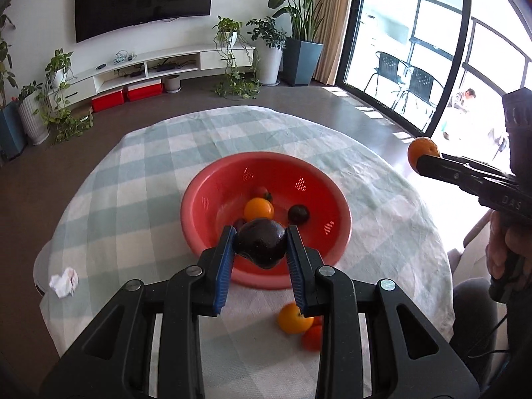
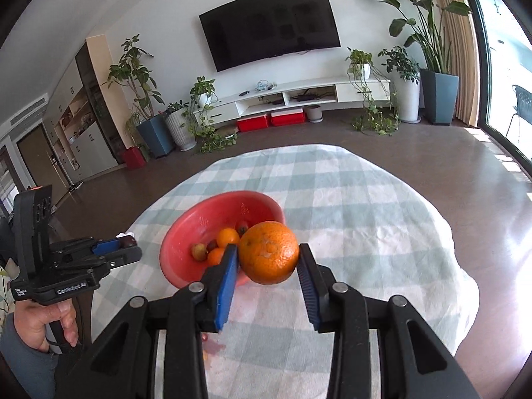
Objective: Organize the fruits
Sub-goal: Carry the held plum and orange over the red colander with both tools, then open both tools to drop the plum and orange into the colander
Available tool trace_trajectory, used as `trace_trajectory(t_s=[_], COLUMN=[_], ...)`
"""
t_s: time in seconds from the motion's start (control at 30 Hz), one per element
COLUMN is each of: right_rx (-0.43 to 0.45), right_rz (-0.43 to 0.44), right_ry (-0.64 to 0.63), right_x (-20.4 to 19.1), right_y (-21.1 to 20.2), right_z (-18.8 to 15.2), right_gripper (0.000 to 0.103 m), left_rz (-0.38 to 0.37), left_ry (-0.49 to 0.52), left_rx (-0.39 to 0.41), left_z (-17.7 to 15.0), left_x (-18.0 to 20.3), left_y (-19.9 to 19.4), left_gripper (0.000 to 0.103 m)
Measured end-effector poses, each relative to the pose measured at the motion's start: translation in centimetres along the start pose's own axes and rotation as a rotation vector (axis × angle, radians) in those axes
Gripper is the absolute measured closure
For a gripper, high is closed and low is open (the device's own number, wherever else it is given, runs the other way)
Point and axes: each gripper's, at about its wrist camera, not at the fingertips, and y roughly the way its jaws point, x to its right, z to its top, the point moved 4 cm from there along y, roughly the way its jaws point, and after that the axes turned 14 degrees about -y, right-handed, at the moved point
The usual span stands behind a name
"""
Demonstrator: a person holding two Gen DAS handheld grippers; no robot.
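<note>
My left gripper (image 1: 261, 237) is shut on a dark purple fruit (image 1: 262, 246), held in the air over the near rim of the red colander bowl (image 1: 212, 179). Inside the bowl lie a yellow-orange fruit (image 1: 258, 208), a dark round fruit (image 1: 298, 213) and a small red one (image 1: 262, 193). My right gripper (image 2: 268, 252) is shut on an orange (image 2: 268, 252), lifted above the table to the right of the bowl (image 2: 186, 229). On the cloth near me lie an orange fruit (image 1: 292, 319) and a redder one (image 1: 312, 337).
The round table wears a pale green checked cloth (image 1: 139, 179). A crumpled white tissue (image 1: 64, 282) lies at its left edge. A person's hand (image 2: 40, 326) grips the left tool's handle. Beyond are a TV, a white cabinet, potted plants and a glass door.
</note>
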Motion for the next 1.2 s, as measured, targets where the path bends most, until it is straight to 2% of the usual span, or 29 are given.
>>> trace_trajectory(t_s=[0.1, 0.23, 0.3, 0.5, 0.83, 1.2], right_rx=[-0.012, -0.066, -0.102, -0.209, -0.308, -0.354], right_rz=[0.019, 0.035, 0.038, 0.020, -0.024, -0.047], right_ry=[-0.058, -0.116, -0.139, -0.180, -0.238, -0.285], right_x=[-1.2, -2.8, -3.3, -3.9, -3.9, -4.0], right_y=[1.8, 5.6, 7.6, 12.4, 15.9, 17.6], right_z=[2.1, 3.4, 3.3, 1.6, 0.1, -1.1], right_gripper=[0.064, 0.065, 0.064, 0.064, 0.064, 0.064], left_rz=[0.011, 0.012, -0.008, 0.004, 0.011, 0.016], left_ry=[0.011, -0.005, -0.013, -0.011, -0.008, 0.008], left_rx=[-0.018, -0.044, -0.052, -0.066, -0.083, -0.093], left_z=[1.9, 2.2, 2.0, 1.6, 0.9, 0.5], left_x=[-0.2, -1.0, -1.3, -1.8, -2.3, -2.1], left_y=[2.4, 5.4, 6.6, 9.0, 11.2, 12.3], left_gripper=[0.075, 0.075, 0.075, 0.075, 0.075, 0.075])
